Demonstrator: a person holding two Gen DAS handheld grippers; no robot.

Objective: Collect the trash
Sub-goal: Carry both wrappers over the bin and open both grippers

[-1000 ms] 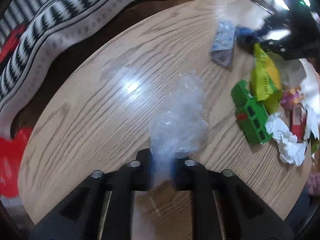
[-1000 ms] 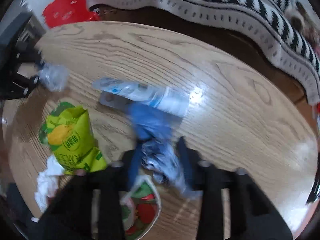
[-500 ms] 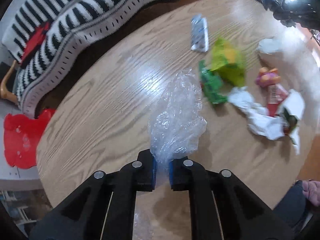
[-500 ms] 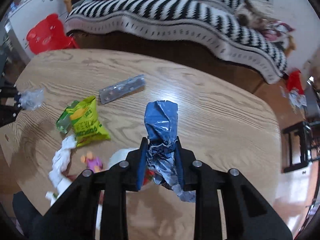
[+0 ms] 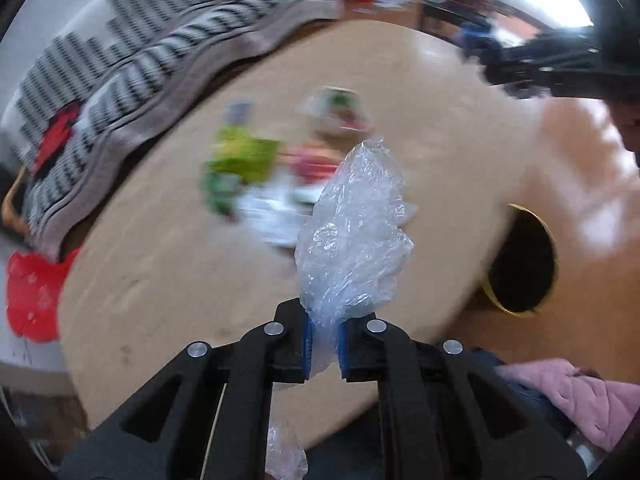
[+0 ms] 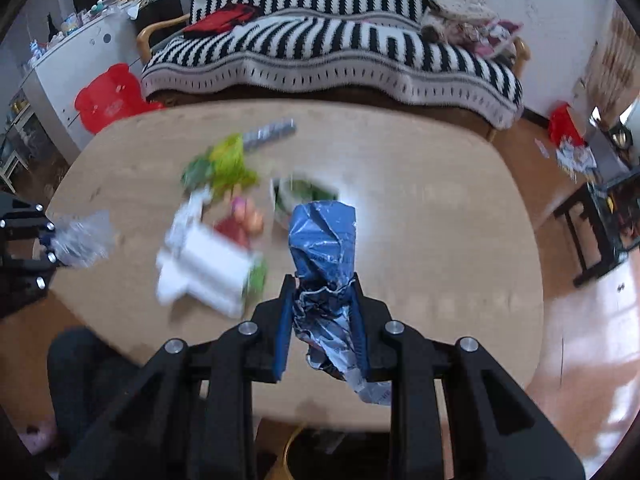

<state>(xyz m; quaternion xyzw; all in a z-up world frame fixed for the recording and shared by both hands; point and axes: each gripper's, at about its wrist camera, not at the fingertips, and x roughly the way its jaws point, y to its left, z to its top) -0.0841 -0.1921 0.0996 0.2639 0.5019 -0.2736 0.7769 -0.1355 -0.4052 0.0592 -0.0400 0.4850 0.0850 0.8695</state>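
Clear crinkled plastic film (image 5: pixel 354 236) stands up from my left gripper (image 5: pixel 323 340), whose blue pads (image 5: pixel 307 338) are pressed against its lower end; a loose tail of it hangs below, between the black arms. Ahead of that gripper lies the wooden table (image 5: pixel 160 280), and just past the film sit a yellow-green snack bag (image 5: pixel 244 156), a green packet (image 5: pixel 220 192) beside it, white paper (image 5: pixel 268 216) and a red wrapper (image 5: pixel 316 160), all blurred. Off to the right of the film, below the table's edge, is a dark round bin with a gold rim (image 5: pixel 522 260).

My right gripper (image 6: pixel 323 320) pinches a crumpled blue foil wrapper (image 6: pixel 324 256) at its waist, the top standing upright and the silver-lined end drooping below the fingers. Ahead and to the left of it on the table lie a white box (image 6: pixel 208 268), the snack bag and a silver strip (image 6: pixel 272 132) farther off. Beyond the table stands a sofa under a black-and-white striped blanket (image 6: pixel 328 56), with a red stool (image 6: pixel 108 96) to its left.
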